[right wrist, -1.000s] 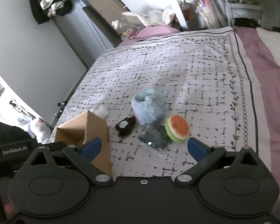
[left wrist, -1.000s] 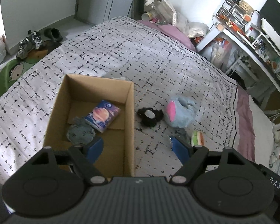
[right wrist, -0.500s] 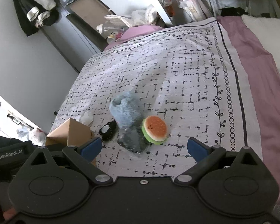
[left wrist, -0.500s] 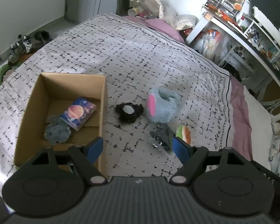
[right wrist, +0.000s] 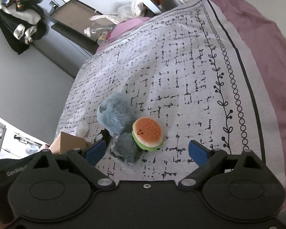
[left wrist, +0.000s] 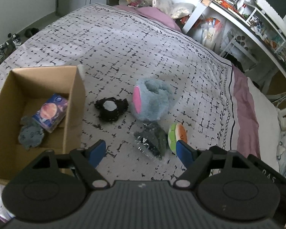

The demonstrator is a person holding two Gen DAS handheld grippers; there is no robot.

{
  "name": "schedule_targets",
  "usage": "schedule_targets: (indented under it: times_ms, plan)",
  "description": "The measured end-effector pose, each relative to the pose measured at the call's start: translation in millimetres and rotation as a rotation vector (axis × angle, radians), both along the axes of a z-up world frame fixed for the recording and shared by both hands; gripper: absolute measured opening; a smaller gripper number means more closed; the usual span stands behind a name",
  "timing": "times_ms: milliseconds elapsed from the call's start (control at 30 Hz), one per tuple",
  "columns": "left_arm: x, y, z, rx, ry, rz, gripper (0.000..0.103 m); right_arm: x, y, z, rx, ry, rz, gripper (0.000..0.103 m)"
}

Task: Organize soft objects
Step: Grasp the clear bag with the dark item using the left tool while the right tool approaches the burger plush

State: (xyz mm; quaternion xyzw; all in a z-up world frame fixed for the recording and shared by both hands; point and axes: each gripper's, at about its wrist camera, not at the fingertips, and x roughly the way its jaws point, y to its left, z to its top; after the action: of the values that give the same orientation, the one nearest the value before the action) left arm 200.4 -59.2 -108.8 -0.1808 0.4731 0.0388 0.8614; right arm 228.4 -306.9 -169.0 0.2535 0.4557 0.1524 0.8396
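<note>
Burger plush (right wrist: 147, 133) is seen just ahead of the right gripper (right wrist: 146, 153), between its spread blue pads — jaws closing, nothing pressed yet. It lies on the bed cover (right wrist: 181, 80), touching a dark bagged bundle (right wrist: 126, 148). Left gripper (left wrist: 140, 151) is held open, empty. Cardboard box (left wrist: 77, 103) lies leftward — open cover to the right.

soft daylight, fisheye-bent edges, box perhaps slightly blurred.
</note>
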Motion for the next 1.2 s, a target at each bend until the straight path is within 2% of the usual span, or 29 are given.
schedule_targets:
  times_ms: [200,333,567,633,767,900,967,1133,1200]
  plan:
    - [20,-4,-16,-0.009,0.03,0.002,0.077,13,-5,-16,0.072,0.048,-0.003,0.086]
    - [30,-4,-29,-0.022,0.044,0.011,0.077,22,-7,-29,0.11,0.089,-0.003,0.086]
    - [47,-9,-52,-0.038,0.084,0.005,0.076,35,-7,-44,0.146,0.131,0.007,0.086]
    - [51,-10,-59,-0.049,0.096,0.001,0.076,39,-8,-47,0.155,0.135,0.001,0.082]
    - [56,-11,-71,-0.072,0.108,0.0,0.066,45,-7,-53,0.158,0.139,0.0,0.082]
    - [59,-15,-78,-0.086,0.104,-0.006,0.062,52,-3,-60,0.153,0.147,0.008,0.082]
    - [60,-16,-81,-0.091,0.102,-0.015,0.054,56,0,-62,0.147,0.142,0.011,0.082]
    - [56,-21,-83,-0.077,0.061,-0.058,0.044,61,4,-66,0.128,0.135,0.025,0.082]
    - [55,-22,-83,-0.072,0.053,-0.064,0.043,62,5,-67,0.124,0.133,0.026,0.082]
